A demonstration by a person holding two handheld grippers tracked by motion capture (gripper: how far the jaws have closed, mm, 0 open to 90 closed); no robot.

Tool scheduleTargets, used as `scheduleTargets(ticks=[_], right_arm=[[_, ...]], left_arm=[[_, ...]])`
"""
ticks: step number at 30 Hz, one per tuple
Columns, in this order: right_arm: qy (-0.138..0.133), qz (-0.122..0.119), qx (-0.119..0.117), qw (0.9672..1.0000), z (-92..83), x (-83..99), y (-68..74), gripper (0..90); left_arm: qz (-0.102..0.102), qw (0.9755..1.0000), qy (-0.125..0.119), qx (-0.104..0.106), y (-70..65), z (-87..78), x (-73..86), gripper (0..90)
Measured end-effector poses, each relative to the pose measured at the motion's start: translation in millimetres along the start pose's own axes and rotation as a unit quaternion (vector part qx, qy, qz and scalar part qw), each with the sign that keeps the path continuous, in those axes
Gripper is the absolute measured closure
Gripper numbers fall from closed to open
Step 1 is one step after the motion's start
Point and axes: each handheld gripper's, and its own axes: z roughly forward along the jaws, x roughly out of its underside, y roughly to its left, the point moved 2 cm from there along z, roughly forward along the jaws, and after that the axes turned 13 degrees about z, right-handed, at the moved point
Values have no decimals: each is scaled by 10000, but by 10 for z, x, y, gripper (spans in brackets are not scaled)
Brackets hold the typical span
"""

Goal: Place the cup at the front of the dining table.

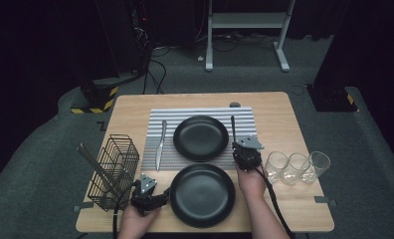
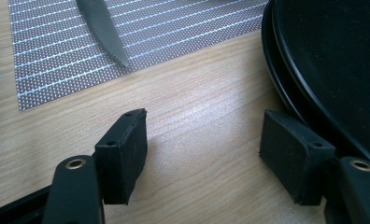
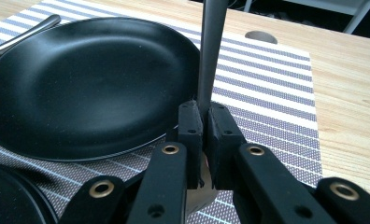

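Two black plates are sitting on the wooden table (image 1: 284, 199): the far plate (image 1: 201, 138) is lying on the striped placemat (image 1: 245, 117); the near plate (image 1: 202, 195) is resting on bare wood at the person's edge, with its far rim seeming just to overlap the mat's near edge, though the angle makes that hard to judge. The right gripper (image 1: 233, 144) is clenching a slim dark utensil handle (image 1: 232, 125) between its pads; in the right gripper view the handle (image 3: 210, 56) is rising upright from between the squeezed jaws, just to the right of the far plate (image 3: 80, 84) and over the placemat (image 3: 276, 93); which utensil it is I cannot tell, since its working end is hiding behind the jaws. The left gripper (image 1: 165, 193) is lying low on the wood at the near plate's left rim, its jaws standing wide and grasping nothing; in the left gripper view one pad is sitting just beside the near plate (image 2: 332, 65), whether touching it I cannot tell, the other well off on bare wood (image 2: 197, 116). A knife (image 1: 160, 144) is lying along the mat's left side, its serrated tip (image 2: 103, 32) pointing toward the person. A wire basket (image 1: 114, 172) holding utensils is standing at the left; three clear glasses (image 1: 297, 167) are lined up at the right.
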Motion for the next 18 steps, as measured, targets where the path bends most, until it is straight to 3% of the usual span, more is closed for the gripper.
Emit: scheduleTargets(ticks=[18], right_arm=[[95, 133, 199, 9997, 195, -64, -39, 848]], left_arm=[[-5, 10000, -16, 22, 4, -1, 1, 327]])
